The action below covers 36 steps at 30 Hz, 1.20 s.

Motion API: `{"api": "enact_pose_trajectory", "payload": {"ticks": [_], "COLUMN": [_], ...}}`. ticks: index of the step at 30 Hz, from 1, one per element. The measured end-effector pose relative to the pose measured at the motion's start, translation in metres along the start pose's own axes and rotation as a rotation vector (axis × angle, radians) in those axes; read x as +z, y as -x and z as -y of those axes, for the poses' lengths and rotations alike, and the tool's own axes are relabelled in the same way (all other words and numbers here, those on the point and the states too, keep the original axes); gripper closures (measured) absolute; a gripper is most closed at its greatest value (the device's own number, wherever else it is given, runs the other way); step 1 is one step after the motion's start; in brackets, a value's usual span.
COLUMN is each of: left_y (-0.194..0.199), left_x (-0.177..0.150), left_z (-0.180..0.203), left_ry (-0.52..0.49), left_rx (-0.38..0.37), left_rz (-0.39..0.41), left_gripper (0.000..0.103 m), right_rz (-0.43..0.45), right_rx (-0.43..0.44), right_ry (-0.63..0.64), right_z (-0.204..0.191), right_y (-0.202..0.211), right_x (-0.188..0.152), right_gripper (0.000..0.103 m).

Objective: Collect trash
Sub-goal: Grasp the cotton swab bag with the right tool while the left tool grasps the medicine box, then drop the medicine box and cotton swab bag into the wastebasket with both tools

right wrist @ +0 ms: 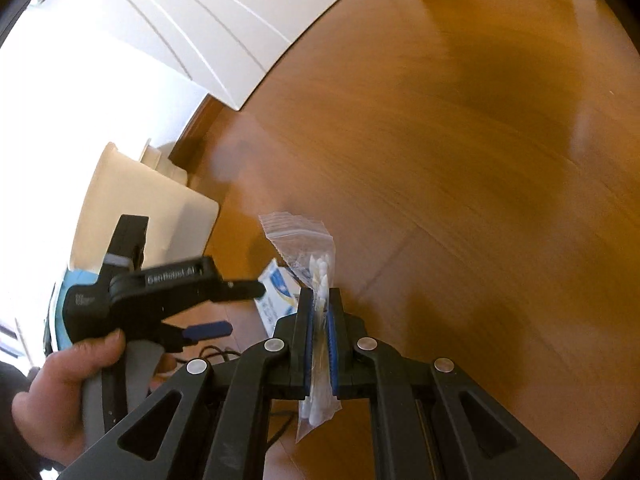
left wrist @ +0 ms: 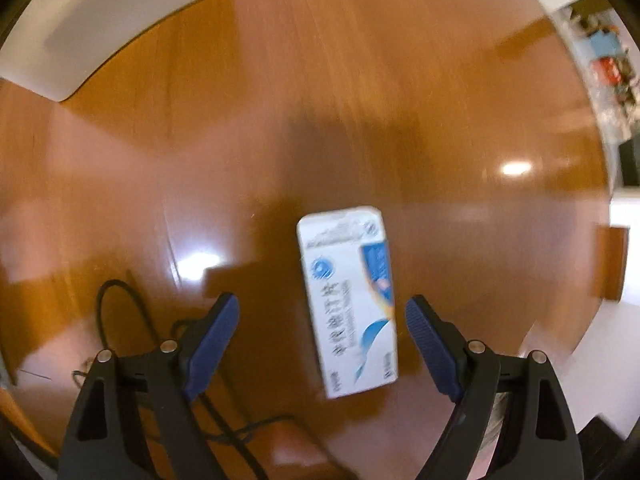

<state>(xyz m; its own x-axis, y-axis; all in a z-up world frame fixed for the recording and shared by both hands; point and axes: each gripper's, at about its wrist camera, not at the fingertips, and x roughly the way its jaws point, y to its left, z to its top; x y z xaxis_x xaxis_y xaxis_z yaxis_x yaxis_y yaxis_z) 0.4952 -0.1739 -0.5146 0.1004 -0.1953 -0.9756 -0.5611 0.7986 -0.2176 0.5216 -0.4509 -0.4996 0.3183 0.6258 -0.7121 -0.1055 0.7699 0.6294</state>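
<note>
A white and blue medicine box (left wrist: 349,300) lies flat on the wooden floor (left wrist: 360,100). My left gripper (left wrist: 322,318) hangs open just above it, pointing steeply down, with the near half of the box between the two blue pads and neither pad touching it. My right gripper (right wrist: 320,320) is shut on a clear zip bag of cotton swabs (right wrist: 316,276), which sticks out above and below the pads. In the right wrist view the left gripper (right wrist: 236,308) shows at the left, held by a hand (right wrist: 68,392), with the box (right wrist: 280,292) partly hidden behind it.
A black cable (left wrist: 120,304) loops on the floor by the left finger. White cabinet fronts (right wrist: 208,32) run along the far side of the floor. A cream bin (right wrist: 144,208) stands at the left of the right wrist view.
</note>
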Motion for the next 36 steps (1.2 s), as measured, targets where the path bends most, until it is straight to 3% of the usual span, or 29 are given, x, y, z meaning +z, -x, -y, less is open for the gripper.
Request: {"api": "enact_pose_trajectory", "payload": {"ticks": [6, 11, 15, 17, 18, 22, 26, 29, 31, 34, 36], "left_y": [-0.013, -0.037, -0.041, -0.036, -0.033, -0.019, 0.030, 0.097, 0.166, 0.254, 0.309], "left_x": [-0.005, -0.005, -0.006, -0.007, -0.006, -0.006, -0.010, -0.009, 0.005, 0.038, 0.070], "left_z": [0.009, 0.021, 0.026, 0.028, 0.031, 0.032, 0.041, 0.038, 0.026, 0.000, -0.026], "left_ry": [0.018, 0.006, -0.058, -0.093, -0.122, -0.174, -0.344, -0.453, -0.491, -0.498, -0.485], "left_rx": [0.021, 0.114, 0.174, 0.195, 0.210, 0.089, 0.004, -0.077, -0.124, -0.128, -0.088], "left_rz": [-0.018, -0.055, -0.040, -0.017, 0.000, -0.016, 0.112, 0.209, 0.300, 0.450, 0.559], "left_gripper": [0.018, 0.018, 0.019, 0.035, 0.051, 0.052, 0.052, 0.052, 0.052, 0.052, 0.052], "right_rz": [0.021, 0.048, 0.056, 0.059, 0.059, 0.061, 0.067, 0.086, 0.111, 0.152, 0.164], "right_rx": [-0.007, -0.011, -0.020, -0.025, -0.027, -0.040, -0.053, -0.055, -0.048, -0.035, -0.022], "right_ry": [-0.021, -0.036, -0.040, -0.041, -0.043, -0.048, -0.045, -0.044, -0.041, -0.007, 0.026], "right_z": [0.011, 0.018, 0.010, 0.010, 0.010, 0.006, 0.000, -0.011, -0.024, -0.057, -0.084], "right_y": [0.006, 0.017, 0.013, 0.015, 0.016, 0.016, 0.019, 0.026, 0.035, 0.047, 0.053], "right_x": [-0.004, -0.005, -0.008, -0.010, -0.011, -0.012, -0.011, -0.009, -0.005, 0.003, 0.008], "right_gripper": [0.096, 0.096, 0.096, 0.096, 0.096, 0.096, 0.096, 0.096, 0.096, 0.096, 0.096]}}
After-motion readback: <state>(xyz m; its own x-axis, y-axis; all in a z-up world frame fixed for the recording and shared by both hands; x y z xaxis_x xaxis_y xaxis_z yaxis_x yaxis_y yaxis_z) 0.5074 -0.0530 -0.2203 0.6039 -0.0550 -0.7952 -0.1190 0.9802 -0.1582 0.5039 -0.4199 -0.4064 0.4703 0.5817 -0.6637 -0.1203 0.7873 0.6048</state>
